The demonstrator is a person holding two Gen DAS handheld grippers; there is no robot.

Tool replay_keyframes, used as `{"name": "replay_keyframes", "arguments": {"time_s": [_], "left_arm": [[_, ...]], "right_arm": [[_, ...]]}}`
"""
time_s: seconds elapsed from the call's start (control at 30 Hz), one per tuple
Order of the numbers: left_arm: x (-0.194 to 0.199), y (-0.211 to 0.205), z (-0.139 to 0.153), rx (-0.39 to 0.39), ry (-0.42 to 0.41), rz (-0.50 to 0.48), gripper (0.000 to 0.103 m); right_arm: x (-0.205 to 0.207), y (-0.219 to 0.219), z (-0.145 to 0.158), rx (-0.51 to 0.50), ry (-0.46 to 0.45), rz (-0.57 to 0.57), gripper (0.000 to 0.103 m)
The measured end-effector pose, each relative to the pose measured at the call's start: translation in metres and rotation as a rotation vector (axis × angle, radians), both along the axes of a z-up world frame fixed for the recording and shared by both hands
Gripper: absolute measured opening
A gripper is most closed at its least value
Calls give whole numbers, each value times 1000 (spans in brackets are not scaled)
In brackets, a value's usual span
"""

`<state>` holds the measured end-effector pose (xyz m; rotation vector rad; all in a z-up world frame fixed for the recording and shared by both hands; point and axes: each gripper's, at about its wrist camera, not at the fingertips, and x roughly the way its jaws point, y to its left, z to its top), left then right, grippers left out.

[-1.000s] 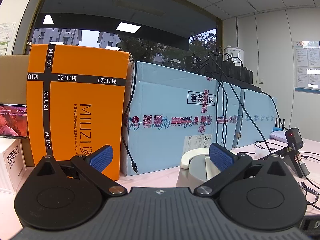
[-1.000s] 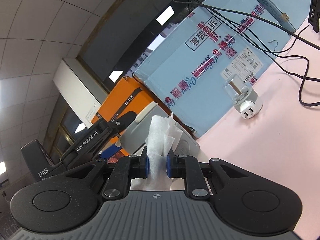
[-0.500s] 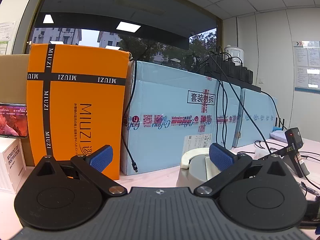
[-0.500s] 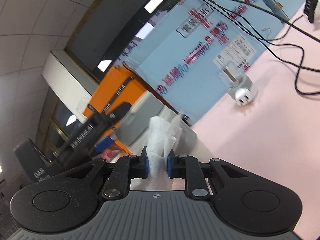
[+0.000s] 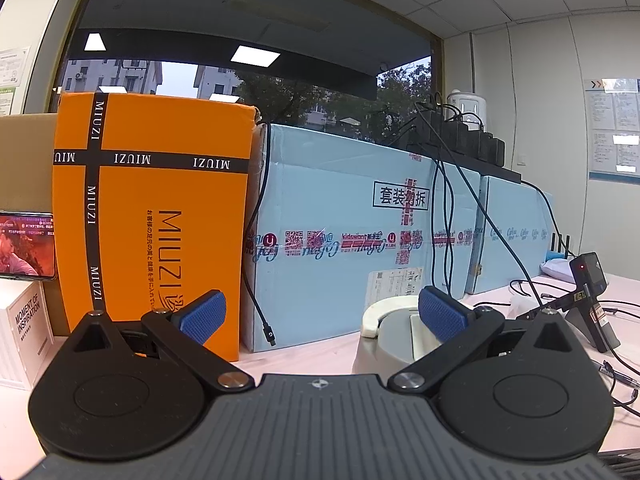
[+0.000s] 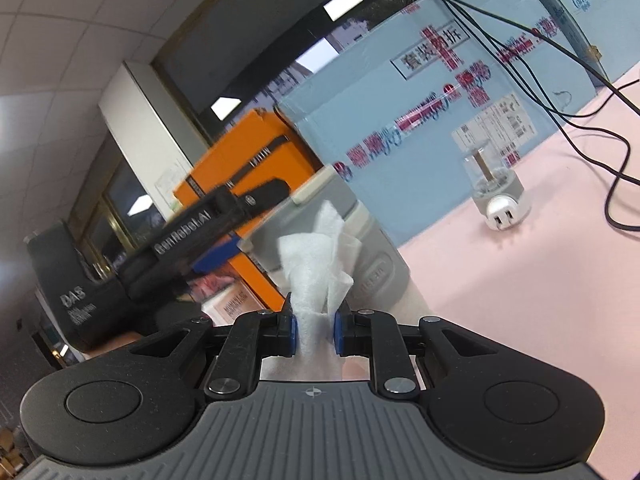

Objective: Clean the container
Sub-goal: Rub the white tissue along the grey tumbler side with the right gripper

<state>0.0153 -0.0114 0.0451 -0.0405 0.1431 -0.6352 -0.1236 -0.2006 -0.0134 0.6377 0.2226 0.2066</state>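
A grey container with a white rim (image 5: 386,330) stands on the pink table, just behind my left gripper's right finger. It also shows in the right wrist view (image 6: 360,240), tilted by the camera. My left gripper (image 5: 320,312) is open wide and empty, its right pad (image 5: 440,314) at the container's rim. My right gripper (image 6: 314,326) is shut on a crumpled white tissue (image 6: 316,264) and holds it close in front of the container. The left gripper's body (image 6: 200,224) shows to the container's left.
An orange MIUZI box (image 5: 152,208) and light blue cartons (image 5: 352,220) stand behind the container. A black cable (image 5: 256,280) hangs between them. A phone (image 5: 26,244) sits on a white box at left. A white and grey charger plug (image 6: 500,200) and cables (image 6: 616,184) lie on the table.
My right gripper with the tissue has swung, and the container now looks larger and closer in its view. The left gripper's view has not changed.
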Motion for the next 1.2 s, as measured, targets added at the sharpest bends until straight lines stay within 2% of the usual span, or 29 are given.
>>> {"name": "replay_keyframes", "arguments": {"time_s": [0.17, 0.37, 0.5, 0.77, 0.97, 1.1, 1.2], "left_arm": [[0, 1, 0, 0, 1, 6, 103], [-1, -1, 0, 3, -3, 0, 103], [-1, 0, 1, 1, -1, 6, 103], [0, 0, 0, 0, 0, 7, 103], [0, -1, 0, -1, -1, 4, 103], [0, -1, 1, 0, 0, 3, 103], [0, -1, 1, -1, 3, -4, 103]], "right_arm": [[2, 0, -3, 5, 24, -2, 17], [-7, -5, 12, 35, -69, 2, 17], [-9, -4, 22, 17, -110, 7, 17], [-6, -1, 14, -13, -74, 5, 17], [1, -1, 0, -21, 5, -12, 16], [0, -1, 1, -18, 7, -12, 17], [-5, -2, 10, -12, -33, -11, 18]]}}
